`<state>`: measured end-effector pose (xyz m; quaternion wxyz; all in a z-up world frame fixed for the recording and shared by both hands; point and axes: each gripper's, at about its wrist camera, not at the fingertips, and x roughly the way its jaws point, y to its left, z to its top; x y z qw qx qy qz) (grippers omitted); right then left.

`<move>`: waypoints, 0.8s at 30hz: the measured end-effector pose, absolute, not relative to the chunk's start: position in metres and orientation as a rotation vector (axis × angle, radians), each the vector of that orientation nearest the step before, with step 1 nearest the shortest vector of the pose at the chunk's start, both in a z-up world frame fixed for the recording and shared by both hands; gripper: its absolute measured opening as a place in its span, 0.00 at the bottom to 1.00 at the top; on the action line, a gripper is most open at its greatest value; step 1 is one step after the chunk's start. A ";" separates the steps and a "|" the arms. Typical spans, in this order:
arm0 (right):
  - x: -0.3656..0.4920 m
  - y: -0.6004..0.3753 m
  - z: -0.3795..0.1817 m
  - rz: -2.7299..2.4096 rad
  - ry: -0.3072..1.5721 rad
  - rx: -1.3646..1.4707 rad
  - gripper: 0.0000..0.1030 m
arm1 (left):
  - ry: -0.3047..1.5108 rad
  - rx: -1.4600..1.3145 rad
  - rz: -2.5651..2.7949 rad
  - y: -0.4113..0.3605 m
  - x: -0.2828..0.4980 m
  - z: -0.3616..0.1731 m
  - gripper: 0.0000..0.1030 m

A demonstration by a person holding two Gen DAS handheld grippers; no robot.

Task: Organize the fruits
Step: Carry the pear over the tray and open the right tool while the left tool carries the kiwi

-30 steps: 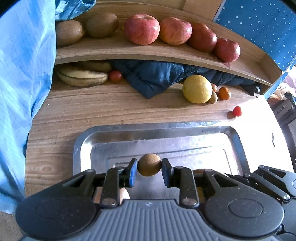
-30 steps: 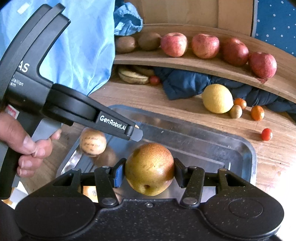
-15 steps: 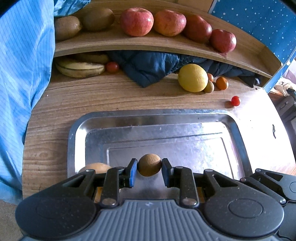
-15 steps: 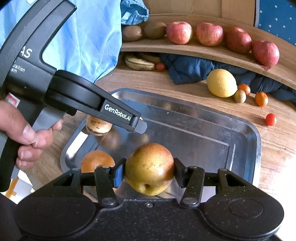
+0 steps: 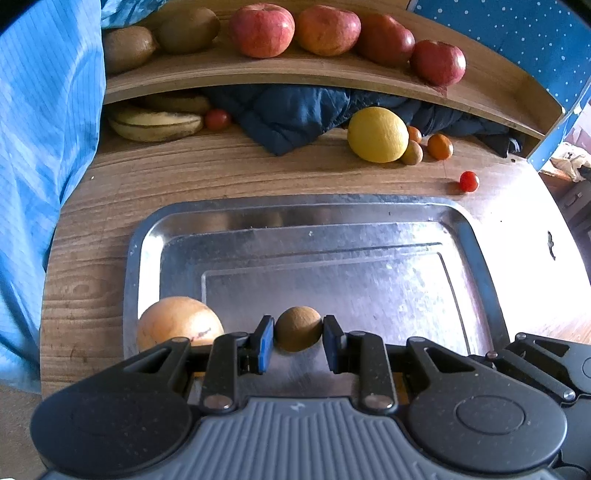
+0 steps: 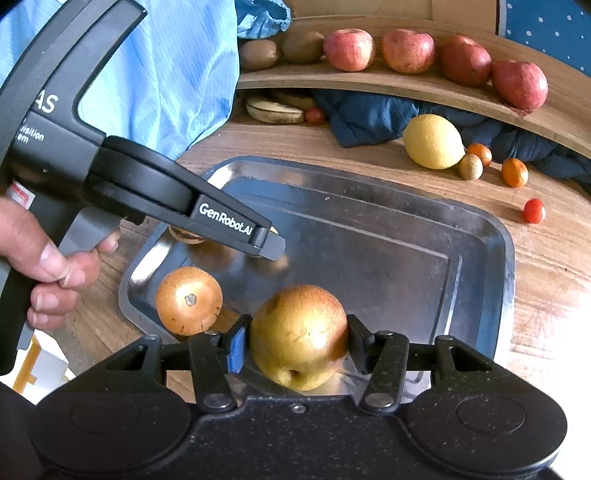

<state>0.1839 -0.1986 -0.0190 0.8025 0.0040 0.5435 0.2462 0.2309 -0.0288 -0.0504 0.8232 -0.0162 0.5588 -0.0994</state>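
Left gripper (image 5: 298,329): clamps a small brown fruit (image 5: 297,328), lower centre, over the tray (image 5: 332,206). Right gripper (image 6: 298,341): grips a pear (image 6: 300,336), lower centre, likely for sorting onto the tray.

Wooden table (image 5: 221,173) carrying metal tray (image 5: 476,236), lemon (image 5: 377,134), cherry tomato (image 5: 469,181), bananas (image 5: 155,123) and dark blue cloth (image 5: 291,114). Wooden shelf (image 5: 332,75) above, bearing two kiwis (image 5: 127,46) at left, then four apples (image 5: 262,29) in a row.
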 end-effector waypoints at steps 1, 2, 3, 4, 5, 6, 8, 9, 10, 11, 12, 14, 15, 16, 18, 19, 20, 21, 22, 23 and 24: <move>0.183 -0.200 -0.020 0.527 1.167 0.011 0.54 | 1.189 -0.032 -0.210 -0.030 0.230 -0.050 0.30; 0.183 -0.201 -0.021 0.525 1.171 0.014 0.54 | 1.191 -0.030 -0.208 -0.031 0.229 -0.050 0.30; 0.182 -0.202 -0.021 0.523 1.174 0.018 0.54 | 1.192 -0.029 -0.206 -0.031 0.229 -0.050 0.30; 0.182 -0.203 -0.021 0.519 1.177 0.022 0.54 | 1.193 -0.028 -0.204 -0.032 0.228 -0.051 0.30; 0.181 -0.205 -0.022 0.517 1.178 0.027 0.54 | 1.194 -0.027 -0.203 -0.033 0.228 -0.051 0.30; 0.181 -0.206 -0.022 0.516 1.179 0.031 0.54 | 1.195 -0.025 -0.201 -0.034 0.227 -0.051 0.30; 0.179 -0.208 -0.022 0.517 1.178 0.032 0.54 | 1.194 -0.022 -0.197 -0.035 0.226 -0.051 0.30; 0.178 -0.209 -0.021 0.518 1.176 0.030 0.54 | 1.192 -0.021 -0.195 -0.036 0.226 -0.051 0.30; 0.177 -0.209 -0.021 0.519 1.175 0.028 0.54 | 1.192 -0.021 -0.194 -0.036 0.225 -0.051 0.30; 0.177 -0.209 -0.020 0.519 1.173 0.028 0.54 | 1.193 -0.021 -0.189 -0.037 0.225 -0.052 0.30; 0.176 -0.211 -0.020 0.519 1.172 0.029 0.54 | 1.196 -0.020 -0.183 -0.038 0.224 -0.052 0.30; 0.175 -0.214 -0.019 0.520 1.167 0.036 0.55 | 1.200 -0.014 -0.173 -0.039 0.223 -0.053 0.30; 0.174 -0.215 -0.018 0.520 1.164 0.036 0.55 | 1.197 -0.014 -0.170 -0.039 0.222 -0.052 0.30; 0.173 -0.217 -0.017 0.520 1.162 0.034 0.57 | 1.195 -0.014 -0.168 -0.040 0.221 -0.051 0.32; 0.171 -0.221 -0.016 0.520 1.159 0.037 0.61 | 1.189 -0.016 -0.161 -0.040 0.219 -0.050 0.39; 0.170 -0.222 -0.015 0.519 1.156 0.039 0.63 | 1.185 -0.018 -0.157 -0.041 0.217 -0.048 0.44; 0.169 -0.224 -0.014 0.520 1.152 0.039 0.66 | 1.180 -0.019 -0.155 -0.041 0.215 -0.047 0.46; 0.168 -0.226 -0.012 0.522 1.146 0.037 0.68 | 1.174 -0.020 -0.154 -0.041 0.213 -0.044 0.49; 0.167 -0.227 -0.010 0.523 1.140 0.036 0.71 | 1.171 -0.020 -0.153 -0.041 0.211 -0.042 0.53; 0.166 -0.228 -0.008 0.524 1.134 0.035 0.75 | 1.168 -0.020 -0.152 -0.041 0.209 -0.040 0.55; 0.165 -0.229 -0.006 0.527 1.129 0.034 0.77 | 1.163 -0.022 -0.152 -0.041 0.206 -0.037 0.58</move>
